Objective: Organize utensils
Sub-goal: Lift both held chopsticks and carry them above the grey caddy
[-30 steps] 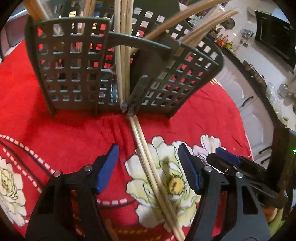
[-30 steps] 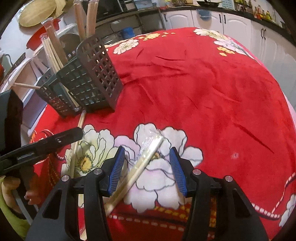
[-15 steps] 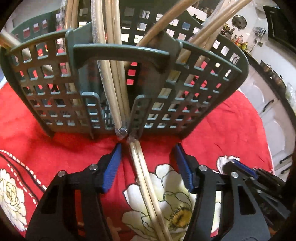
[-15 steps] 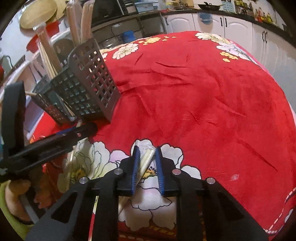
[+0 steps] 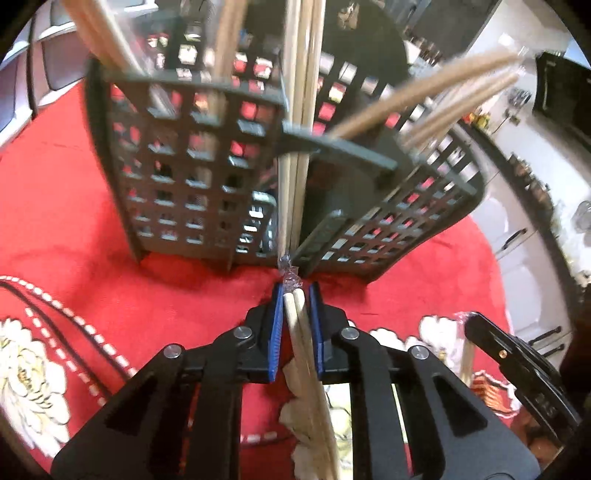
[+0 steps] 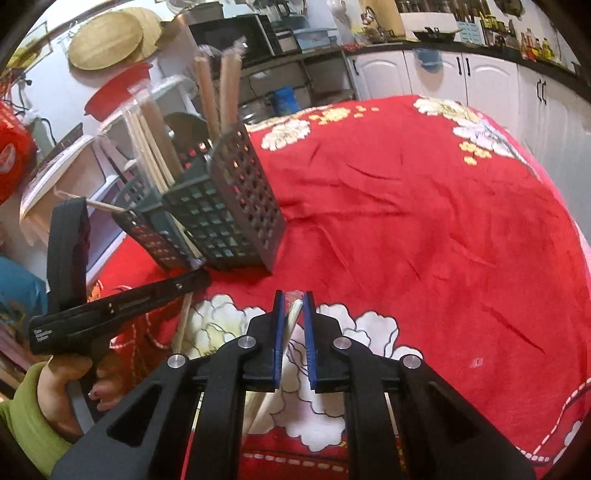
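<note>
- Left gripper (image 5: 296, 291) is clamped on a wrapped pair of pale wooden chopsticks (image 5: 300, 332) lying on the red floral tablecloth (image 5: 74, 206); right gripper (image 6: 293, 299) likewise pinches another wrapped pair (image 6: 291, 317).
- Beyond, the dark green slotted plastic utensil caddy (image 5: 192, 177) already holds several pairs; these two apparently remain.

The basket (image 5: 192, 177) is motion-blurred (chopstick tops (image 5: 303, 22) run past the frame edge).

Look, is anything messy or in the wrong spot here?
Mostly tidy. One wrapped chopstick pair stands in the gap outside the utensil caddy, not in a compartment. Both grippers, left gripper and right gripper, grip pairs not yet in it.
</note>
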The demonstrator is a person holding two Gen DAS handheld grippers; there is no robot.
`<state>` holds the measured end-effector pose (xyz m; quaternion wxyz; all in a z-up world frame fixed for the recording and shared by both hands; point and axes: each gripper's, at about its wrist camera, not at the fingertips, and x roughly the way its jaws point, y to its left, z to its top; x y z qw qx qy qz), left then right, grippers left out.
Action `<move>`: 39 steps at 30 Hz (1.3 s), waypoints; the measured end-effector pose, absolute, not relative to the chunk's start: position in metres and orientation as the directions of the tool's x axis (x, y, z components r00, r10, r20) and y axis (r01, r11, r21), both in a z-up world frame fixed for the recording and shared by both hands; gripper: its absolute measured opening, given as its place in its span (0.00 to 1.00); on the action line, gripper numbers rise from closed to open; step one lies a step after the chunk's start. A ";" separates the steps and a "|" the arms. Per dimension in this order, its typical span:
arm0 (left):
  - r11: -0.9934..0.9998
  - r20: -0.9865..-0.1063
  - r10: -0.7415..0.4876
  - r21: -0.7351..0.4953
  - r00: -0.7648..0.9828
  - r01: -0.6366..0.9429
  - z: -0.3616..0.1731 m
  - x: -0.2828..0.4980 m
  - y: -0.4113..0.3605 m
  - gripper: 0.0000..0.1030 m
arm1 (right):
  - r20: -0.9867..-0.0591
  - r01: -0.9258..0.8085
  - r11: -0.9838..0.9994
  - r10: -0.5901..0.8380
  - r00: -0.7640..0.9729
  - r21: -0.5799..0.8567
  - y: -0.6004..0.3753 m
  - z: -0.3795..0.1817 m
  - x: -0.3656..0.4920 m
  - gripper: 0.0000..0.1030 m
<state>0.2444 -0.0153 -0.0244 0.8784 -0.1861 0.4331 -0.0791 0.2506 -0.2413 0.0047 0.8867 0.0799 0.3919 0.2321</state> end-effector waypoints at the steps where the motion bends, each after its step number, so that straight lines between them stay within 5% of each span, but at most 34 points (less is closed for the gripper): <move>1: 0.912 -0.716 -0.316 -0.411 0.623 -0.009 -0.017 0.239 -0.011 0.07 | -0.650 -0.356 0.878 0.478 0.591 0.321 -0.240 0.010 0.249 0.09; 19: 0.914 -0.443 -0.340 -0.364 0.829 0.180 0.126 0.188 0.021 0.04 | -0.412 -0.519 0.826 0.562 0.717 0.223 -0.210 0.136 0.213 0.05; 28: 0.918 -0.338 -0.324 -0.337 0.883 0.208 0.184 0.194 0.018 0.02 | -0.254 -0.540 0.825 0.564 0.785 0.165 -0.202 0.200 0.215 0.05; 39: 0.938 -0.265 -0.264 -0.294 0.927 0.183 0.227 0.210 0.030 0.02 | -0.165 -0.525 0.837 0.546 0.821 0.153 -0.196 0.237 0.242 0.05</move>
